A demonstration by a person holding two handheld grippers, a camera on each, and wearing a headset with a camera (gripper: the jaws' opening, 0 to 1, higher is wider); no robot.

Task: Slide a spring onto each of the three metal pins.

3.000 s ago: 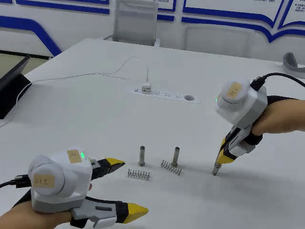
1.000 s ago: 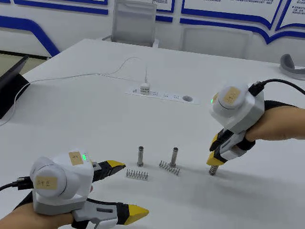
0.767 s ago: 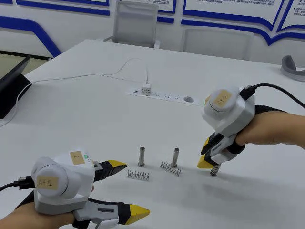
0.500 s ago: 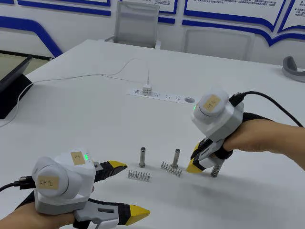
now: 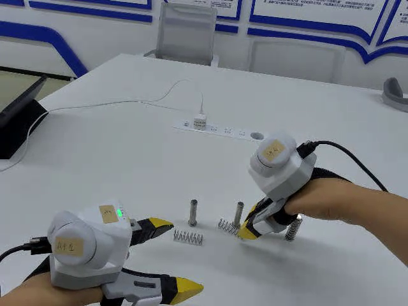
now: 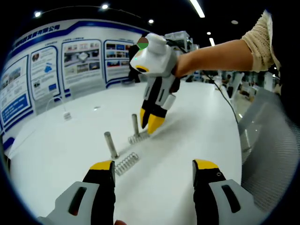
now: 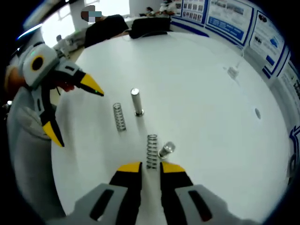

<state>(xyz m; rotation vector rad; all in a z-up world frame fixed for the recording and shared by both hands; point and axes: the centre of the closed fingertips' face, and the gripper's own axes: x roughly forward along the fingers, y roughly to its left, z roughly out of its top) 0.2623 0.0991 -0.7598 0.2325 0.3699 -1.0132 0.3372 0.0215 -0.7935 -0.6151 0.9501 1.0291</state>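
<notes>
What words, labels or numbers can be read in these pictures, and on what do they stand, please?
None can be read for certain.
Tan stickers on the left gripper: handwritten marks, too blurred.
Tan sticker on the right gripper: blurred too.
Wall posters: print too small.

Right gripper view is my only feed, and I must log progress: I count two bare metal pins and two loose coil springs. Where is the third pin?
Observer: In the head view the third silver metal pin stands on the white table to the right of the right gripper, with a silver coil spring already on it.
Operator: Is the near pin upright? I see it from above.
Observer: Yes; the left gripper view shows that middle pin standing upright, a loose spring lying at its foot.
Operator: How low are my tips?
Observer: Down beside that spring's end in the left gripper view; contact I cannot tell.
</notes>
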